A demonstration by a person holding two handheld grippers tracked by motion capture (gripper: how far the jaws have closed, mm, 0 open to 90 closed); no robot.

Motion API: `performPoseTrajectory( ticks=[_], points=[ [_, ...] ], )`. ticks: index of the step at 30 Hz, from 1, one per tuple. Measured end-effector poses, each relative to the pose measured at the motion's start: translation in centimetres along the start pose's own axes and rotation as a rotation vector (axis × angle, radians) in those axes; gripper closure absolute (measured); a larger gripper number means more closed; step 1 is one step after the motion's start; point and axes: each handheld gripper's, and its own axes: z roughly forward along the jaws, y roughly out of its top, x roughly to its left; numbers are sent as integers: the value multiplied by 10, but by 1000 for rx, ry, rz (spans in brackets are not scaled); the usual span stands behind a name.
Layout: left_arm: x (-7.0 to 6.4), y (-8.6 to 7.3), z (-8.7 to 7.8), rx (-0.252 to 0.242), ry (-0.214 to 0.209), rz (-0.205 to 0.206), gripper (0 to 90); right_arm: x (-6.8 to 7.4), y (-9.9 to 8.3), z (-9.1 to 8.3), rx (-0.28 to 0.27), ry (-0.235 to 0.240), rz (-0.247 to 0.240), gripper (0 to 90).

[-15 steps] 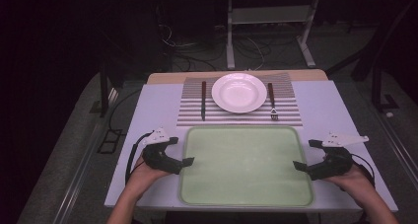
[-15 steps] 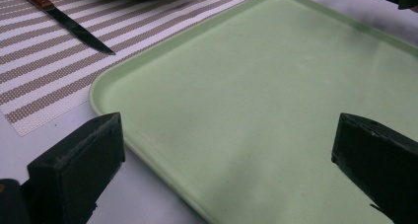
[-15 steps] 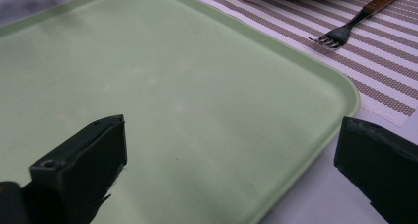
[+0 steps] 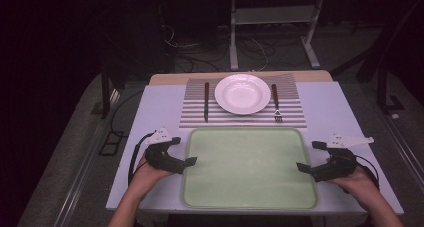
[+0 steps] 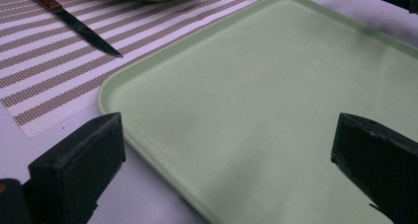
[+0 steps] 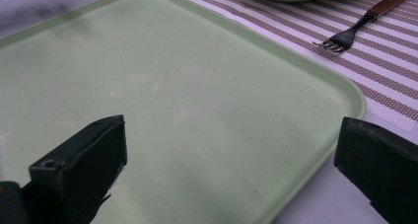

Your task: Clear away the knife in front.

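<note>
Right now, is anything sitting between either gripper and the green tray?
Nothing visible. The left gripper and right gripper flank the green tray, jaws open over its side rims. The plate, knife and fork lie beyond, on the striped mat.

The room is dim, with a dark floor. A pale metal stand (image 4: 272, 22) rises behind the table (image 4: 160, 107). Cables (image 4: 185, 52) trail across the floor.

One green tray (image 4: 250, 167) is lying between two claws, the left claw (image 4: 184, 151) and the right claw (image 4: 305, 157). Beyond both claws, one striped placemat (image 4: 240, 118) is carrying one white plate (image 4: 242, 93), one knife (image 4: 206, 101) and one fork (image 4: 275, 102). One tabletop (image 4: 330, 107) is bearing them all.
</note>
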Motion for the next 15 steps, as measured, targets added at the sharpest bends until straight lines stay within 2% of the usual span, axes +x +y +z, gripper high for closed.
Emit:
performPoseTrajectory(
  ticks=[15],
  points=[
    [7, 7, 8, -8, 0, -11, 0, 1, 0, 2, -1, 10, 2, 0]
  ],
)
